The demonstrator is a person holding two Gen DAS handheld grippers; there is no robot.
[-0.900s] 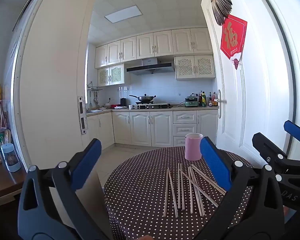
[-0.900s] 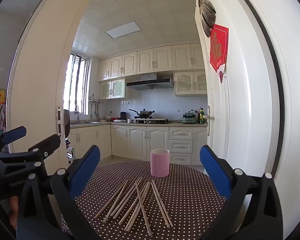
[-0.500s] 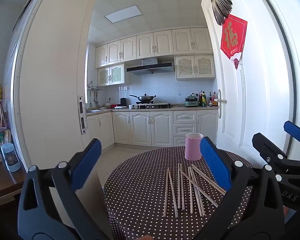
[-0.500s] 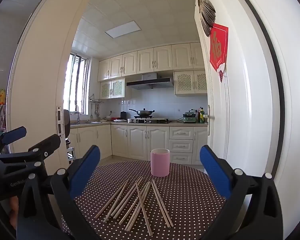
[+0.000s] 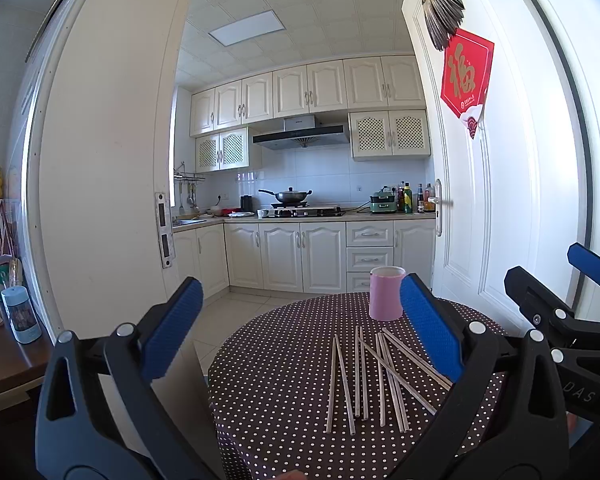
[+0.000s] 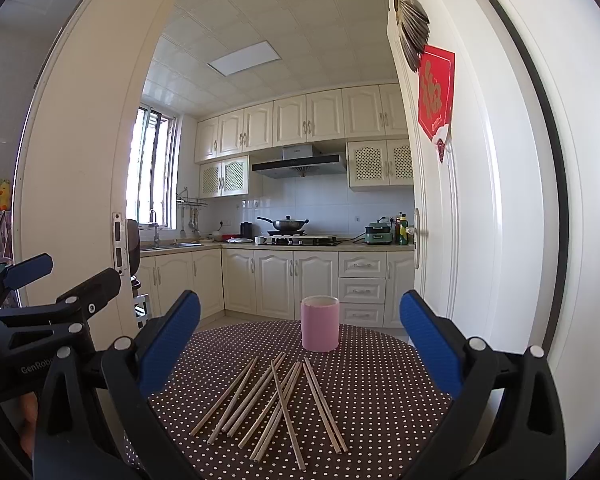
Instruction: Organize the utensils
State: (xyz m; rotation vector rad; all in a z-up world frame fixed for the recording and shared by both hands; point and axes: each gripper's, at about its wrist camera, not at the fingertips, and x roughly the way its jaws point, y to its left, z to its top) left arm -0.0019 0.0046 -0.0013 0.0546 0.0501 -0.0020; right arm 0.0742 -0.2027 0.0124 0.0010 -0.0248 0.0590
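Round counter (image 6: 380,392) under a dark polka-dot cloth, with the pink cup (image 6: 320,323) as landmark. The wooden chopsticks (image 6: 276,404) lie loose and partly crossed on the cloth just in front of the cup, apart from it. Left gripper (image 5: 300,344) and right gripper (image 6: 300,344) hover on the near side of the chopsticks, blue-padded fingers (image 6: 168,344) spread wide, gripping nothing. White kitchen cabinets (image 6: 284,284) stand beyond the cup.
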